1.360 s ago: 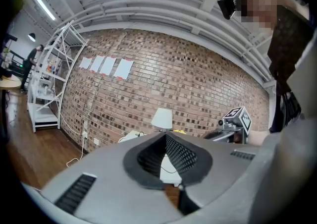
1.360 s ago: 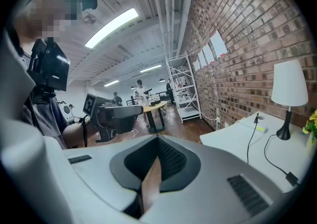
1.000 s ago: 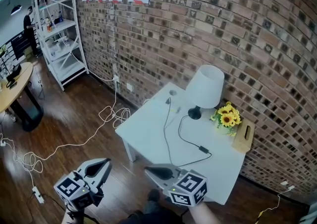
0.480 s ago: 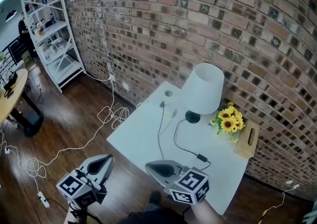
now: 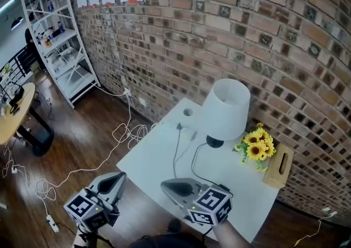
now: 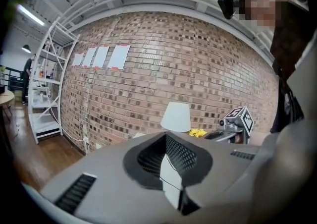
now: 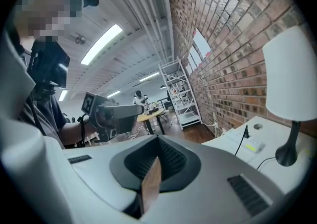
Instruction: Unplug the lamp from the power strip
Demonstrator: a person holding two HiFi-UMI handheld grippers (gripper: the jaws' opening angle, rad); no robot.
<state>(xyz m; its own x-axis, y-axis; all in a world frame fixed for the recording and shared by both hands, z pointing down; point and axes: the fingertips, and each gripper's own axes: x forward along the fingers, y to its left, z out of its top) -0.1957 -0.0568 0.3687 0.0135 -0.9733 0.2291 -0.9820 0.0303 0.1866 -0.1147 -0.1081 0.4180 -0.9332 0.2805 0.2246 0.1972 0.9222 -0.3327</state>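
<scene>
Jaws together, empty, on left gripper (image 5: 118, 176) and right gripper (image 5: 163, 185) — black plug (image 5: 179, 127) looks rigid, snug in a light power strip (image 5: 188, 132) that may lift — pinch its body, not the cord (image 5: 175, 156).

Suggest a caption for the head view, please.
Left hand-held gripper and right hand-held gripper, shut, face lamp and power strip on table.

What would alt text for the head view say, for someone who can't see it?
A left gripper and right gripper, both shut, point toward a white table by a brick wall, bearing a lamp, sunflowers and a power strip.
</scene>
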